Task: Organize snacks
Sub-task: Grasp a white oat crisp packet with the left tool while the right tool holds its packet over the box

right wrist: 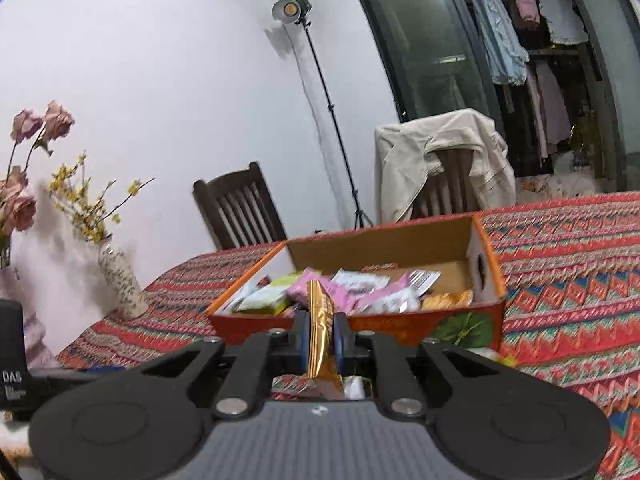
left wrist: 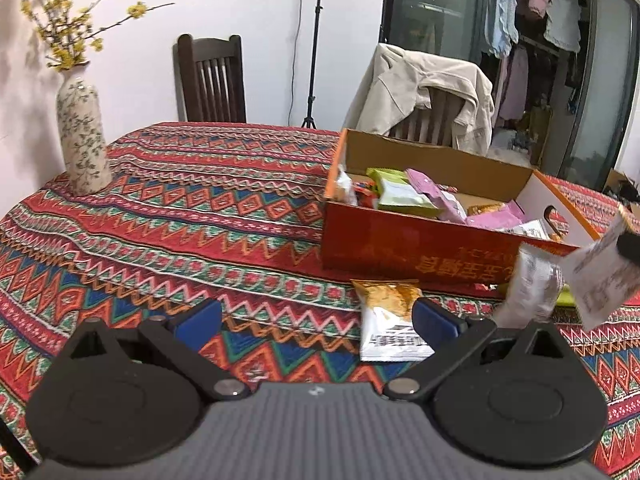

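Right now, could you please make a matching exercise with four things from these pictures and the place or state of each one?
Things:
1. vase
2. jacket
3. gold packet
4. box

Places or states:
A. hangs over a chair back
B. clamped in the right gripper
C. stands on the tablecloth with yellow flowers in it
D. open, with snacks inside

Pairs: 1-C, 2-A, 3-B, 4-D
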`<state>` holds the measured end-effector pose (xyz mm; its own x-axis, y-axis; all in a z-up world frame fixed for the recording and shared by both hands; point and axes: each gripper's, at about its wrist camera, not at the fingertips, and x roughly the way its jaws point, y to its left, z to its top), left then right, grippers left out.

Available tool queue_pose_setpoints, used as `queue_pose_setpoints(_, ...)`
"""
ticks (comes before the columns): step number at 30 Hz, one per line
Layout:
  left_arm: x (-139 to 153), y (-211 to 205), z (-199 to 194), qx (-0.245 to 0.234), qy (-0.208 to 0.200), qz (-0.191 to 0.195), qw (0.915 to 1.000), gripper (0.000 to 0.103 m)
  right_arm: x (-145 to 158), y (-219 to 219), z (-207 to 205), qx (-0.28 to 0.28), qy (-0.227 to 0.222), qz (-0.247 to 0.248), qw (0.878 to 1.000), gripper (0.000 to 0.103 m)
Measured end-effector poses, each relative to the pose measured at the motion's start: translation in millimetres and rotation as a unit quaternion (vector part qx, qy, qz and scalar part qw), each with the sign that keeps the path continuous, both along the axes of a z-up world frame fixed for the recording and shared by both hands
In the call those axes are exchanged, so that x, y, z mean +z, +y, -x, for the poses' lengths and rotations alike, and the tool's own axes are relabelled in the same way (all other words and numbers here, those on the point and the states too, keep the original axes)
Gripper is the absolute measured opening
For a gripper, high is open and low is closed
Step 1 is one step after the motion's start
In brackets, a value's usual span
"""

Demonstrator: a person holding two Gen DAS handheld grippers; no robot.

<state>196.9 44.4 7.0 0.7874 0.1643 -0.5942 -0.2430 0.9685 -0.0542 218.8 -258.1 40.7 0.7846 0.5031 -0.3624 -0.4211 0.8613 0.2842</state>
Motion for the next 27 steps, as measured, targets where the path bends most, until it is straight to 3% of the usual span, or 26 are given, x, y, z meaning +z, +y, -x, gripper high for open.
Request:
queue_pose_setpoints(9,-14,-30,-36,-0.017,0.030,-0.017,0.9993,0.103,-19,-20,-30,-0.020,0.015,-0.009,1.000,0.012)
queue_pose_setpoints(17,-37,-48,-60,-0.031,0.058,-0.036,0.9972,0.102,-33,-22,-28,-0.019,0.019,-0.012,1.000,0.012)
queue_pose_setpoints(19,-43,-49,-62,-0.037,0.066,-0.033,0.9966,0.083,-34,-21,-27,-0.019,0.017,-0.009,1.000,0.012)
queue_pose_setpoints(21,-46,-48,-63,-0.042,0.063,-0.024,0.9968,0.077,-36,-18,-26,-0.018,0.015,-0.005,1.000,0.012)
queue_pose_setpoints(22,-45,-48,-62,-0.045,0.061,-0.024,0.9969,0.068,-36,-17,-25,-0.018,0.014,-0.003,1.000,0.012)
queue_pose_setpoints(27,-43,-44,-58,-0.043,0.049,-0.011,0.9978,0.054,-38,-14,-24,-0.021,0.014,0.003,1.000,0.012)
